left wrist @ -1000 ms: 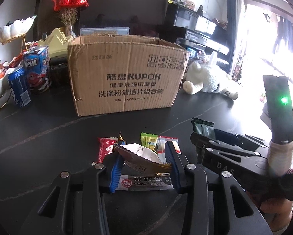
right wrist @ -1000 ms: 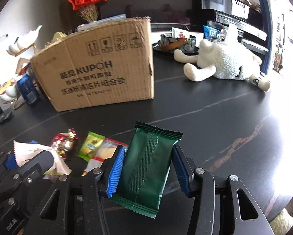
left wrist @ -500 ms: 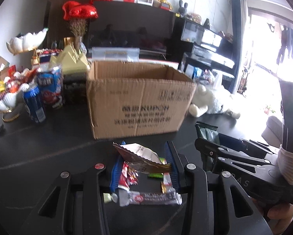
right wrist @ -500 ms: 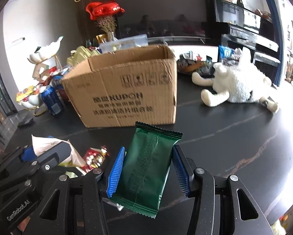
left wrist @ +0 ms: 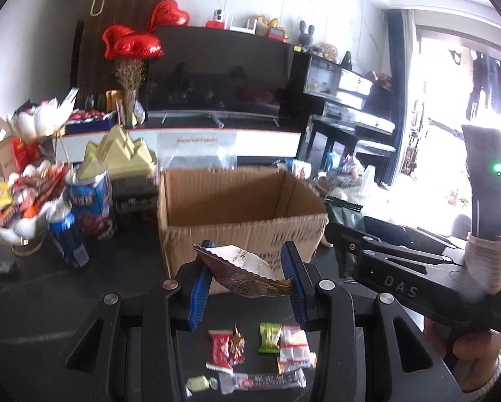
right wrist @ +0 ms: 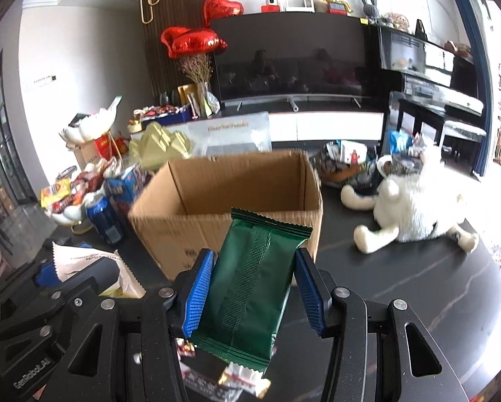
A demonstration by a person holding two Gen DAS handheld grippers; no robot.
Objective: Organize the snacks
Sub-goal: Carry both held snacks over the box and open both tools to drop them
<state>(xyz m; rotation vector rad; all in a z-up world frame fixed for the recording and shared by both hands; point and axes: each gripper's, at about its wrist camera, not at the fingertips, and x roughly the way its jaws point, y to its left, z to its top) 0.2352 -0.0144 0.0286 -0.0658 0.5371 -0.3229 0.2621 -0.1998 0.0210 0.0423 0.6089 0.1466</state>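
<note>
Snacks: green packet [right wrist: 250, 288] clamped in right gripper [right wrist: 255, 293] jaws, brown packet [left wrist: 247, 273] in left gripper [left wrist: 247, 284] jaws, both above tabletop near edge, before open box [left wrist: 237, 201]. Step: carry to box. Next: clear front wall, release inside. Loose sweets [left wrist: 267, 338] remain below.

You have two grippers [left wrist: 247, 276] [right wrist: 255, 288], each closed on one snack packet [left wrist: 247, 273] [right wrist: 250, 288], one open cardboard box [left wrist: 237, 201], about six loose sweets on the worktop [left wrist: 133, 258], one blue can [left wrist: 68, 234], one plush toy [right wrist: 414, 207], two red heart balloons [left wrist: 133, 42].
</note>
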